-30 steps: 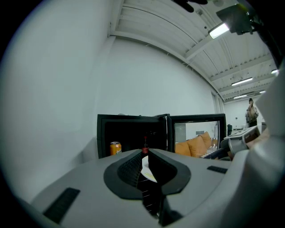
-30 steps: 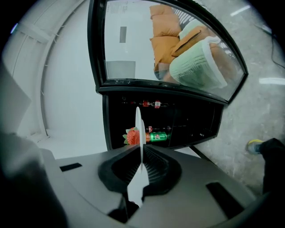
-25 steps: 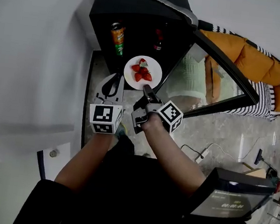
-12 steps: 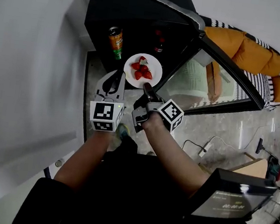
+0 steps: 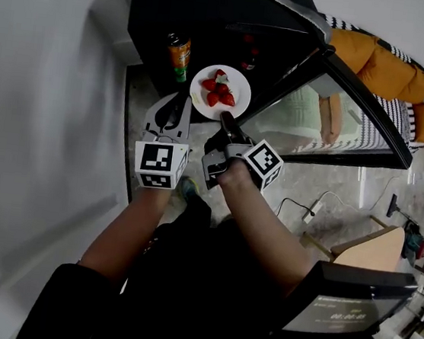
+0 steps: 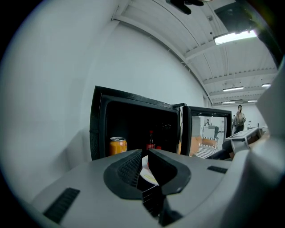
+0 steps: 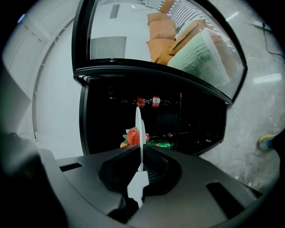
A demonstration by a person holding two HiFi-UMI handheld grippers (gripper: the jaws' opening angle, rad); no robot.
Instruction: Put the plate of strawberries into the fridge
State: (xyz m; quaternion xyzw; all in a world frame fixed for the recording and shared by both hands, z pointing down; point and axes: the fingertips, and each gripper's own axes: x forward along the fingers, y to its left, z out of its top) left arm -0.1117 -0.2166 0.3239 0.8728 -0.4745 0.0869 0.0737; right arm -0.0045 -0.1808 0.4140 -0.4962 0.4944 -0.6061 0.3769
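A white plate (image 5: 232, 106) with several red strawberries (image 5: 220, 94) hangs level in front of the open black fridge (image 5: 209, 7). My right gripper (image 5: 224, 118) is shut on the plate's near rim. In the right gripper view the plate (image 7: 138, 129) stands edge-on between the jaws of that gripper (image 7: 140, 153), with the strawberries (image 7: 132, 136) to its left. My left gripper (image 5: 176, 105) hovers just left of the plate, shut and holding nothing. In the left gripper view its tips (image 6: 145, 155) meet, and a sliver of the plate (image 6: 148, 174) shows behind them.
An orange and green can (image 5: 179, 52) stands at the fridge's left front. Red-capped bottles (image 7: 147, 101) and a green can (image 7: 158, 143) lie deeper inside. The glass door (image 5: 333, 118) stands swung open to the right. A white wall (image 5: 43, 106) runs along the left.
Both grippers and the plate have crept a little forward toward the fridge opening. The head view has shifted, so the fridge and door sit higher and further right.
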